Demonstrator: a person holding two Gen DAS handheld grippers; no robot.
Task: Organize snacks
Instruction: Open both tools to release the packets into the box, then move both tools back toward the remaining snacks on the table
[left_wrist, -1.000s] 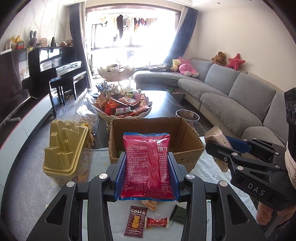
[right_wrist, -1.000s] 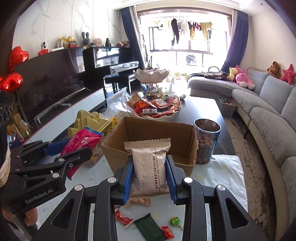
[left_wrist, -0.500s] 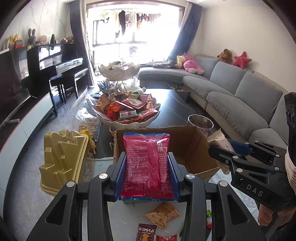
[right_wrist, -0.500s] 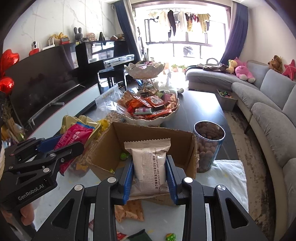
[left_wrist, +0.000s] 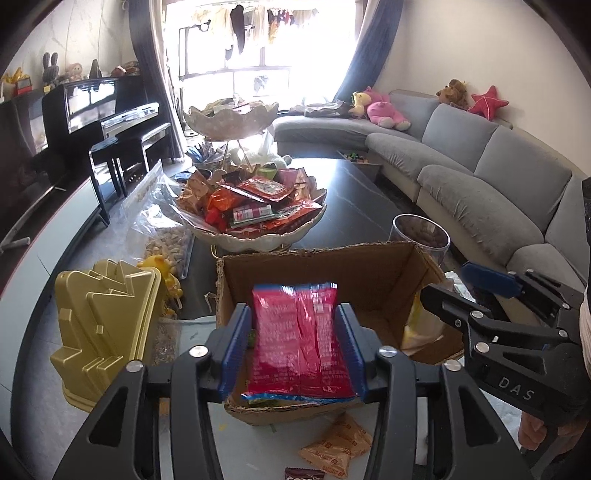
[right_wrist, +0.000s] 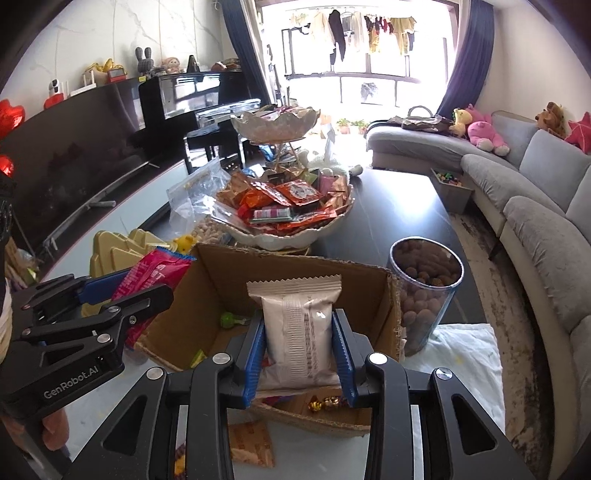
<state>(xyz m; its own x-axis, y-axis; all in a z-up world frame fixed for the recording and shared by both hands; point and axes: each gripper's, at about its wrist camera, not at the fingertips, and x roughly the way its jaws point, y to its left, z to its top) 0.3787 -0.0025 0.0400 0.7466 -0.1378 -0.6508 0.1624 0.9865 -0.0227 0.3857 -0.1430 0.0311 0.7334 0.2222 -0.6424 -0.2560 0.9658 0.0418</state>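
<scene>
I had the red snack packet (left_wrist: 301, 341) pinched upright between the blue pads of my left gripper (left_wrist: 295, 350), poised over the near-left part of the open cardboard box (left_wrist: 332, 273), so a release would likely have dropped it straight inside. My right gripper (right_wrist: 298, 345) was clamped on the pale grey snack packet (right_wrist: 295, 332) the same way, upright over the box's near wall, held by its flanks so the sealed top stood free. The box sat at the near end of the table (right_wrist: 388, 221); a green sweet (right_wrist: 231, 319) and gold-wrapped candies (right_wrist: 325, 402) already lay in it. Just outside its near wall an orange packet (left_wrist: 338, 448) lay loose on the white cloth (right_wrist: 469, 354). Touching the box's right corner, or nearly, stood the clear jar of nuts (right_wrist: 424, 291); beyond it, the heaped white snack bowl (left_wrist: 255, 236); off its left, the gold moulded container (left_wrist: 99, 332).
</scene>
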